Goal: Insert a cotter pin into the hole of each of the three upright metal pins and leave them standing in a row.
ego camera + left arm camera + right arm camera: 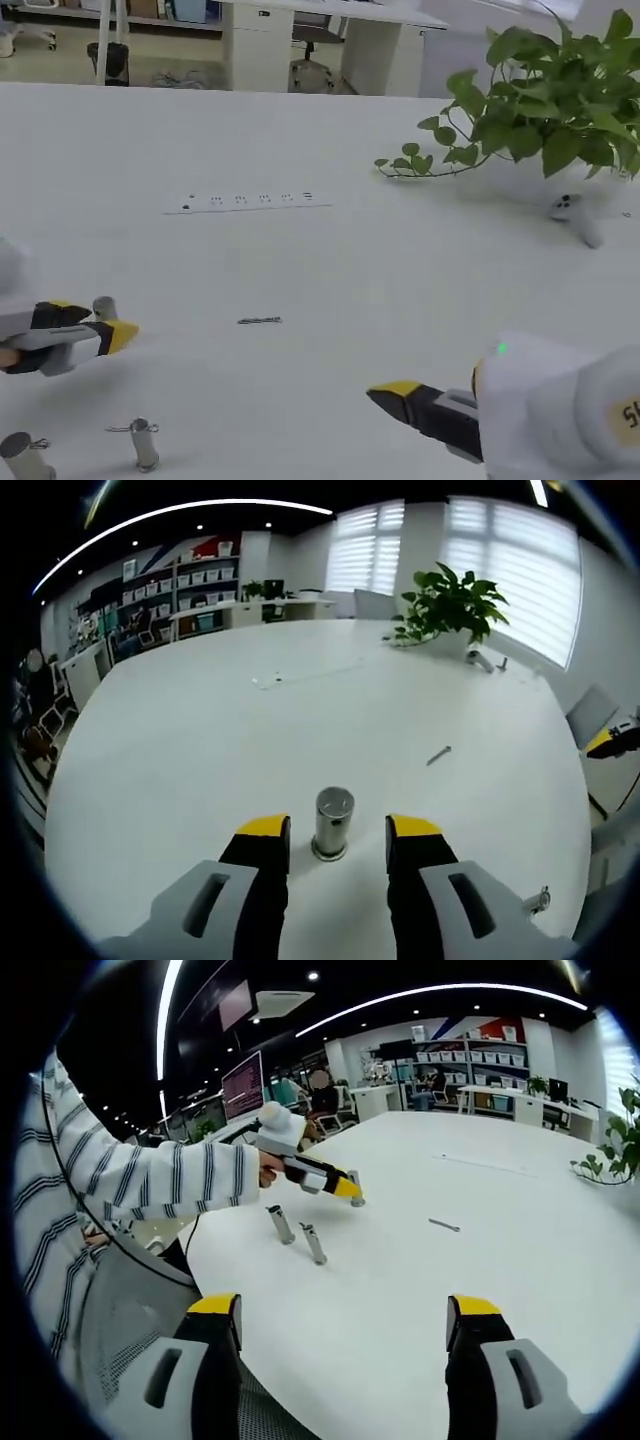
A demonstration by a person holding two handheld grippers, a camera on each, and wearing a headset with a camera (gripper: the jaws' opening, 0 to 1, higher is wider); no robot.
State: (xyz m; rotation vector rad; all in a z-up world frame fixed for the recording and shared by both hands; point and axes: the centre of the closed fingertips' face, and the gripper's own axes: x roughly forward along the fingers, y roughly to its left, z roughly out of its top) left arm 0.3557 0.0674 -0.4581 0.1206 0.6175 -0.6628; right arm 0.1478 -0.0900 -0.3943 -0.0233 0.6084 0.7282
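The left gripper (338, 830) stands wide, its jaws on either side of a pin (333, 815) without touching it; a gap shows on both sides. That pin stands upright on the table (200, 750), long axis vertical, flat top up, just ahead of the yellow fingertips (264, 827). In the head view the same pin (104, 308) rises just behind the left gripper (95, 322).

A loose cotter pin (438, 755) lies flat on the table, ahead and to the right of the left gripper, well apart from it. In the head view its (259, 320) long axis runs across, left to right, between the two grippers.

Two other pins stand upright on the person's side of the left gripper, one (146, 445) beside the other (18, 455), each with a wire loop at its upper end. In the right gripper view they (281, 1224) (313, 1243) stand apart from the left gripper (345, 1190), which a hand in a striped sleeve (150, 1185) holds.

The right gripper (345, 1307) is wide and holds nothing. It hangs over bare table, with the loose cotter pin (443, 1225) ahead of it and slightly right.
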